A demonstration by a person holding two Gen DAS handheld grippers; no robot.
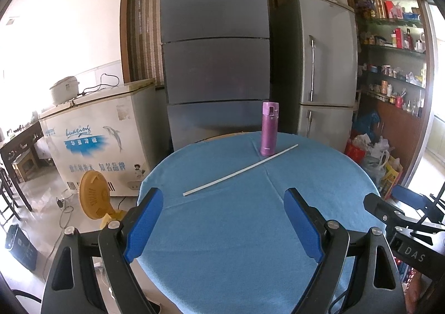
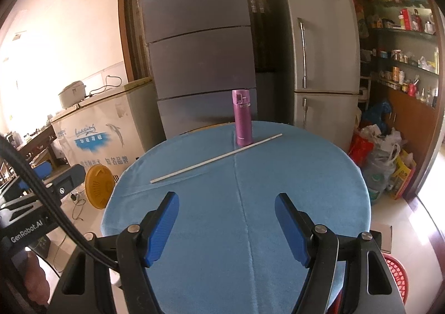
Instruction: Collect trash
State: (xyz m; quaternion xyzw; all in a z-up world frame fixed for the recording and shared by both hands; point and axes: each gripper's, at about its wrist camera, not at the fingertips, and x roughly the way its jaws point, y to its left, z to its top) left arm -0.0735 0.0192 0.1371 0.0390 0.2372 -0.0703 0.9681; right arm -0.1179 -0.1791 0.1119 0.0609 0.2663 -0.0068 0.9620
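A round table under a blue cloth (image 1: 236, 230) (image 2: 222, 244) fills both views. On it lies a long thin white stick (image 1: 239, 171) (image 2: 215, 157), slanting from near left to far right. A purple flask (image 1: 269, 128) (image 2: 242, 117) stands upright just behind the stick's far end. My left gripper (image 1: 224, 201) hovers over the near part of the cloth, open, nothing between its blue pads. My right gripper (image 2: 226, 204) is likewise open and empty, short of the stick. The right gripper's body (image 1: 403, 216) shows at the left wrist view's right edge.
Behind the table stand a tall grey fridge (image 1: 214, 44), a silver fridge (image 1: 322, 64) and a white chest freezer (image 1: 97, 130). A yellow fan (image 1: 91, 197) sits on the floor at left. Bags of rubbish (image 2: 381, 155) lie at right, a red basket (image 2: 395, 272) near right.
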